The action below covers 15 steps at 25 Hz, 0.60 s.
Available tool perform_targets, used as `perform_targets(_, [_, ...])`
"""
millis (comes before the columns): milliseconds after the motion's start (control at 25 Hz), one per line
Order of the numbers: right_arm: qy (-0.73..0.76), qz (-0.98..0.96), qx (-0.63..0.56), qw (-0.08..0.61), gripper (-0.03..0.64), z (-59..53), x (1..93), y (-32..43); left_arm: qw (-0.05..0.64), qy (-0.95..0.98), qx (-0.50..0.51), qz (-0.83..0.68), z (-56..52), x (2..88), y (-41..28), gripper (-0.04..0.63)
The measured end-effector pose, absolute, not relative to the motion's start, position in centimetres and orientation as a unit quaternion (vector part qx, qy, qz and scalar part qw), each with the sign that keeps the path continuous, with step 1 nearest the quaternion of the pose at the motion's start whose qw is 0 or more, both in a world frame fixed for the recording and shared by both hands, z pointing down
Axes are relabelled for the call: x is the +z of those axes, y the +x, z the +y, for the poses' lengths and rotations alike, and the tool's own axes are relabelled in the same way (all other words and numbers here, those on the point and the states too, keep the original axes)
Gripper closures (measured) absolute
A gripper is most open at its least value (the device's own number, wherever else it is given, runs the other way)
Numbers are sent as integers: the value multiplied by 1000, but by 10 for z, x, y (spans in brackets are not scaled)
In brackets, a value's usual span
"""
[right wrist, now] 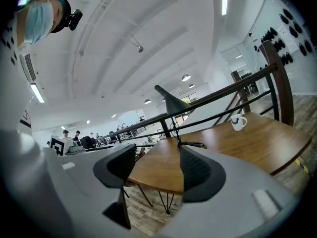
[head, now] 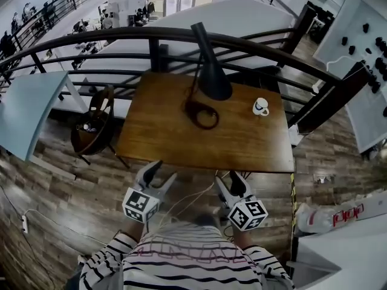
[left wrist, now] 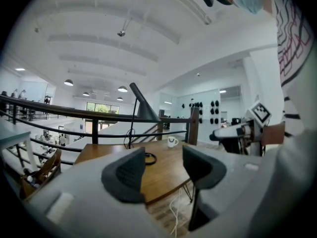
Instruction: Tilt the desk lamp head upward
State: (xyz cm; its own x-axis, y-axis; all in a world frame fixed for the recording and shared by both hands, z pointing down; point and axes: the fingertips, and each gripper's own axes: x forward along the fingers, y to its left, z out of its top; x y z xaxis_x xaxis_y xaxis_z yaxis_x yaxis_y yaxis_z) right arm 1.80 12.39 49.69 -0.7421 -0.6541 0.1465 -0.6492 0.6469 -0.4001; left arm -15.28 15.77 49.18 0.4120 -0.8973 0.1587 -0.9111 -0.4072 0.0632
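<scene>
A black desk lamp (head: 208, 71) stands at the back middle of the wooden table (head: 157, 135); its cone head (head: 215, 82) points down over its round base (head: 201, 113). The lamp head (left wrist: 142, 108) also shows in the left gripper view, and the lamp head (right wrist: 173, 103) in the right gripper view. My left gripper (head: 162, 173) and right gripper (head: 230, 182) hover in front of the table's near edge, short of the lamp. Both are open and nothing lies between their jaws.
A white mug (head: 260, 107) sits on the table's right side. A dark railing (head: 121, 38) runs behind the table. A wooden chair (head: 94, 128) stands at the left. White cables (head: 187, 201) hang under the near edge.
</scene>
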Motion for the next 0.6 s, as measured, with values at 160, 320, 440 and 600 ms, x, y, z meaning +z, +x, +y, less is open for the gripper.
perform_targets(160, [-364, 906, -216, 5, 346, 101, 492, 27, 83, 838, 53, -536, 133, 499, -147, 360])
perform_targets(320, [-357, 908, -218, 10, 346, 64, 491, 42, 84, 836, 56, -539, 97, 500, -130, 360])
perform_targets(440, [-342, 914, -217, 8, 347, 39, 490, 50, 78, 831, 56, -547, 71, 495, -118, 360])
perform_targets(600, [-319, 924, -211, 6, 347, -2, 490, 67, 74, 820, 56, -565, 34, 492, -97, 361])
